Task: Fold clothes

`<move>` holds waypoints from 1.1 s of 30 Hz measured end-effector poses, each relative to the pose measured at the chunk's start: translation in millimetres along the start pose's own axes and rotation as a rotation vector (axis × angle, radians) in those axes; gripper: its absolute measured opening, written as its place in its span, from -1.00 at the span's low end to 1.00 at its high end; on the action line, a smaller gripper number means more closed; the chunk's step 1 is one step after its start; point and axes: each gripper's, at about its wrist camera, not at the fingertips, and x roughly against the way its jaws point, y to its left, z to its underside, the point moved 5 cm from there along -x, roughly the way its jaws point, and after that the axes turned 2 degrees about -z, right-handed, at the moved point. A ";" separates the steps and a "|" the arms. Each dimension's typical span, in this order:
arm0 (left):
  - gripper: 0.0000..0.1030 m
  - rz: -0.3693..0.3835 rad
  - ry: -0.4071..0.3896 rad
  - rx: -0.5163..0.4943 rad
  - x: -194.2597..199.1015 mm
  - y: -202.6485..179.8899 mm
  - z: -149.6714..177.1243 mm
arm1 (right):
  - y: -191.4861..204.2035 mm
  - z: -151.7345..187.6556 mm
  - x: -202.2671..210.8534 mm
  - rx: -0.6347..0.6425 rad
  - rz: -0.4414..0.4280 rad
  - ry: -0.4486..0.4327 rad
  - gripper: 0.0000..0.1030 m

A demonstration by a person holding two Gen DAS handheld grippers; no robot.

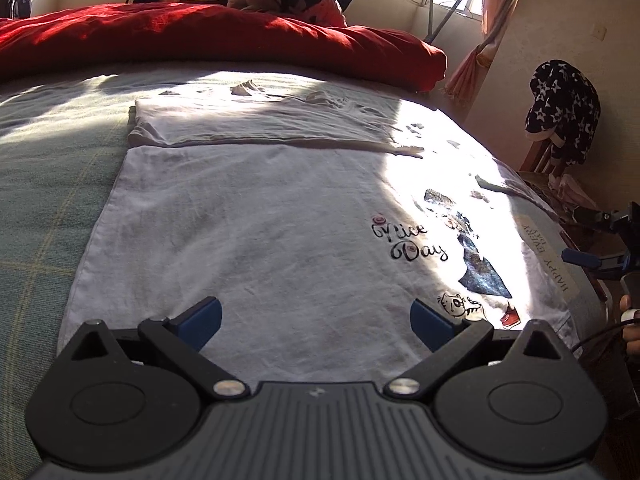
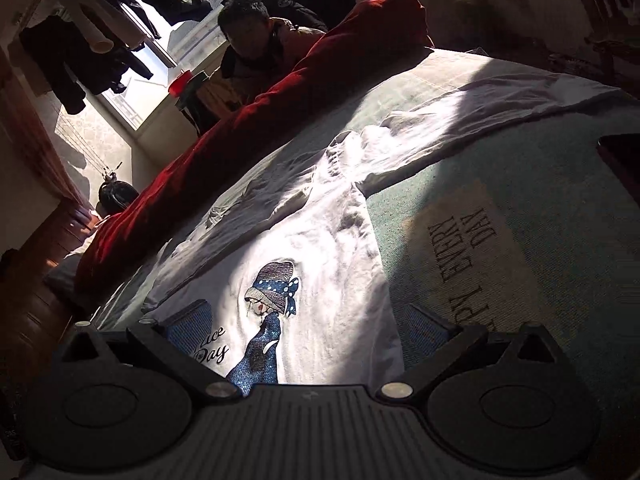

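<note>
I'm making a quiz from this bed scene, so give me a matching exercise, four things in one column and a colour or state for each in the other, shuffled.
Things:
1. quilt
2. T-shirt
3. left gripper
4. garment with stars

Colours or states:
A. open, holding nothing
B. white, laid flat on the bed, one sleeve folded in
C. red, bunched along the far side of the bed
D. dark, draped over a chair beside the bed

Pairs: 1-C, 2-B, 3-A, 4-D
</note>
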 end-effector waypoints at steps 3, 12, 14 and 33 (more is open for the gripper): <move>0.94 0.013 -0.005 -0.008 -11.1 -11.1 -9.6 | -35.2 -37.5 3.5 -0.048 0.037 -0.049 1.00; 0.94 0.033 0.035 -0.031 -57.5 -38.9 -28.1 | -155.5 -127.2 -1.4 -0.248 0.157 -0.157 1.00; 0.94 0.023 0.045 -0.038 -65.7 -41.9 -29.7 | -181.3 -141.3 -1.8 -0.297 0.161 -0.182 1.00; 0.94 -0.049 0.061 -0.092 -85.7 -52.7 -36.9 | -296.7 -189.4 -44.6 -0.570 0.031 -0.248 1.00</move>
